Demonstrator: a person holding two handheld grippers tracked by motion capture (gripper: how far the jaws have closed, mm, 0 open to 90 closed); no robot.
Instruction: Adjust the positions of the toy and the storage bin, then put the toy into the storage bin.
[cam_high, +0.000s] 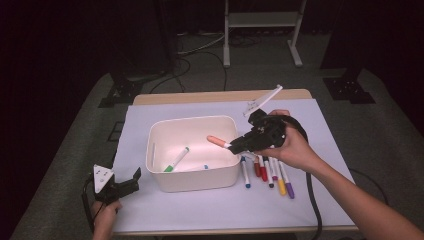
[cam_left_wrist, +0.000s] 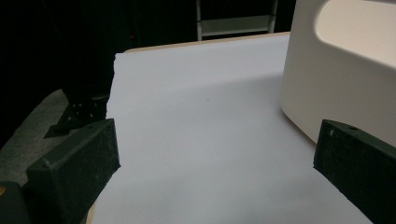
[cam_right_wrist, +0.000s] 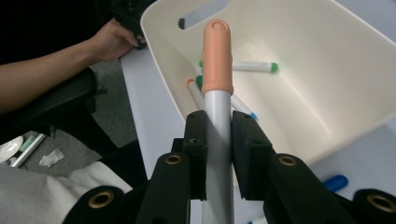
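Peach-capped marker with a pale grey barrel (cam_right_wrist: 217, 84): clamped between the two black jaws of the right claw (cam_right_wrist: 218, 156), which are closed tight on the barrel; cap end points away from the claw. In the high view the marker (cam_high: 218, 141) sits at centre frame, held above the right half of the tub's opening, cap toward the left.

White rectangular plastic tub with rounded corners and slot handles (cam_high: 155, 145): centre of the high view, standing on the pale lavender sheet (cam_high: 210, 205) that covers the surface.

Contents of tub: one white marker with green cap (cam_high: 176, 159), lying on a slant at lower left of the tub floor; one blue-tipped marker (cam_high: 205, 166) near the front wall. The right gripper view also shows an orange-tipped marker (cam_right_wrist: 194, 93) against the tub's near wall.

Row of loose markers (cam_high: 267, 172): on the sheet just right of the tub, below the right claw (cam_high: 232, 146); caps blue, red, dark red, yellow and purple.

Left claw (cam_high: 129, 184): lower left of the high view, at the sheet's edge and apart from the tub, jaws spread wide, nothing between them. Its own view confirms the gap, with the tub wall (cam_left_wrist: 336, 88) at upper right.

Person's left hand (cam_right_wrist: 114, 39): upper left of the right gripper view, beside the tub's far corner.
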